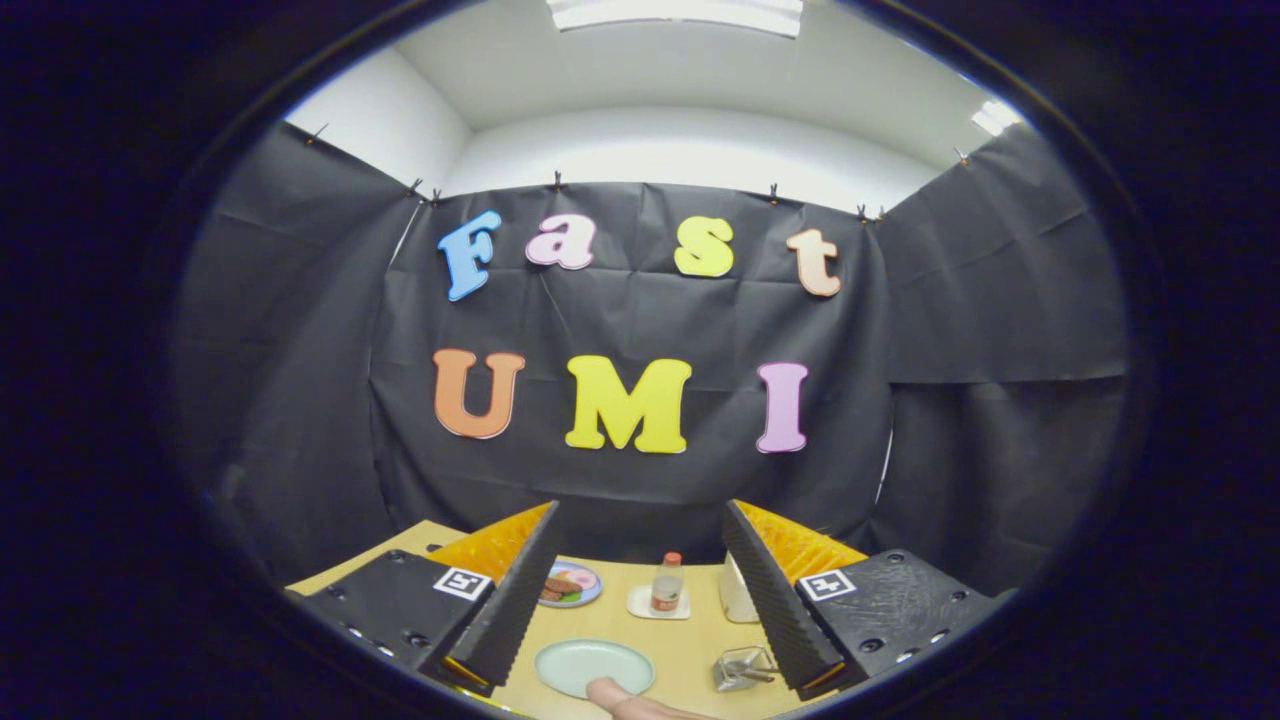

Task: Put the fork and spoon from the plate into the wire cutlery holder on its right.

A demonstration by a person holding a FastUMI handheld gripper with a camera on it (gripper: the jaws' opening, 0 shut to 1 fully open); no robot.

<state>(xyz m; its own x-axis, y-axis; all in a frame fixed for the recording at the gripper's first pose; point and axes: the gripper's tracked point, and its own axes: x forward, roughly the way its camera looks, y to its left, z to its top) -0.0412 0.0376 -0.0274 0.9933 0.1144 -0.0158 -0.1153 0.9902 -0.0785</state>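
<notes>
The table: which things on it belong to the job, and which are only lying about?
For the job:
- plate, pale, between the fingers, nothing on it that I can make out
- wire holder right of it, a handle sticking out
- gripper, fingers wide open, holding nothing

Lying about:
- food dish
- bottle on a small tray
- white jug
- a fingertip at the plate's near rim

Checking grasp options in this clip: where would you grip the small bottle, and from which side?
Probably round the body of the bottle, below the cap, coming in level from the near side. It stands upright on a coaster, beyond the fingers of the open tool, with free space either side for a finger.
</notes>
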